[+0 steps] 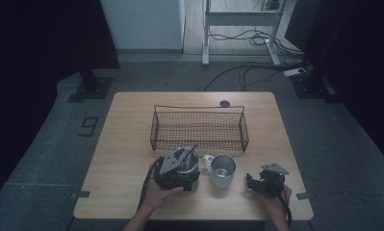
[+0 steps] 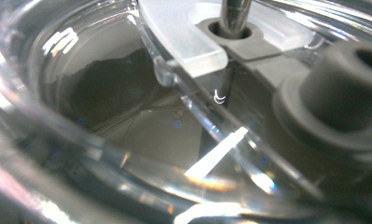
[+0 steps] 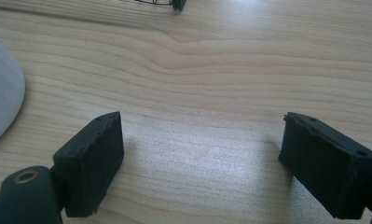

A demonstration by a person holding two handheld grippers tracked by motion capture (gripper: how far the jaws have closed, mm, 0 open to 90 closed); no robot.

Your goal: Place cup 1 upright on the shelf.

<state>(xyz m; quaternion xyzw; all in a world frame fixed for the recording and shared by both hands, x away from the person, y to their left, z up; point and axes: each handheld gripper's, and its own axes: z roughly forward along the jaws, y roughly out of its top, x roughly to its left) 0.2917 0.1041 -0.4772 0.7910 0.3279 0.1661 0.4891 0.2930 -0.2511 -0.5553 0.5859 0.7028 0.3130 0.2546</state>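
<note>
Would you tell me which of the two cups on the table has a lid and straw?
The clear cup under the left gripper; its straw pokes out. The white mug beside it stands open.

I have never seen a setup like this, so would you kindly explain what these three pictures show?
There is no robot here: a person holds a two-jaw gripper in each hand. The high view looks down on a wooden table from above the person's side. The other two pictures come from cameras riding on the grippers.

On the table stand a wire basket, a white mug and a clear lidded cup with a straw. The left gripper sits right at that cup, so its camera sees the glass very close. Whether it grips the cup, I cannot tell. The right gripper rests near the mug with its jaws apart and only bare wood between them.
</note>
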